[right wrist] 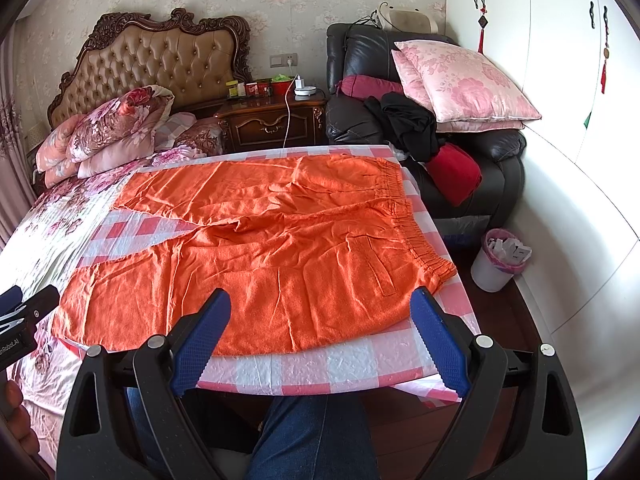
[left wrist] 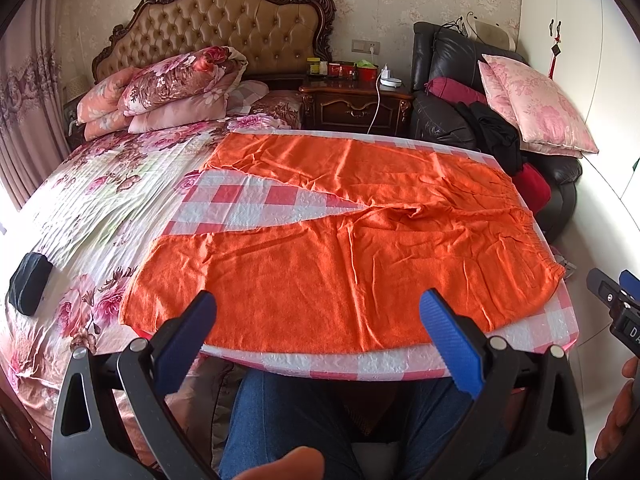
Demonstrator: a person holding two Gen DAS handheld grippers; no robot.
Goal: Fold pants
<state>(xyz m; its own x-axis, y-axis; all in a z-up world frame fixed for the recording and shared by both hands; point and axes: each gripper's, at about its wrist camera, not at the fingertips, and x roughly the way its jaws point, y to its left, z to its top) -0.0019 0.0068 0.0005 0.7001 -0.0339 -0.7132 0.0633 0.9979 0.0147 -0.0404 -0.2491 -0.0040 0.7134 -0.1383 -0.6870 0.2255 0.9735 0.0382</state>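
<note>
Orange pants (left wrist: 344, 248) lie spread flat on a red-and-white checked board (left wrist: 360, 364), waistband to the right, both legs pointing left and splayed apart. They also show in the right wrist view (right wrist: 272, 256) on the same board (right wrist: 320, 364). My left gripper (left wrist: 318, 308) is open and empty, held above the near edge of the pants. My right gripper (right wrist: 320, 306) is open and empty, above the near edge toward the waistband side. The right gripper also shows at the right edge of the left wrist view (left wrist: 616, 300).
The board rests on a floral bed (left wrist: 92, 208) with stacked quilts (left wrist: 168, 84). A nightstand (right wrist: 272, 124), a black armchair (right wrist: 492, 152) with pillows and clothes, and a white bin (right wrist: 496, 260) stand to the right. My jeans-clad legs (right wrist: 312, 436) are under the board's near edge.
</note>
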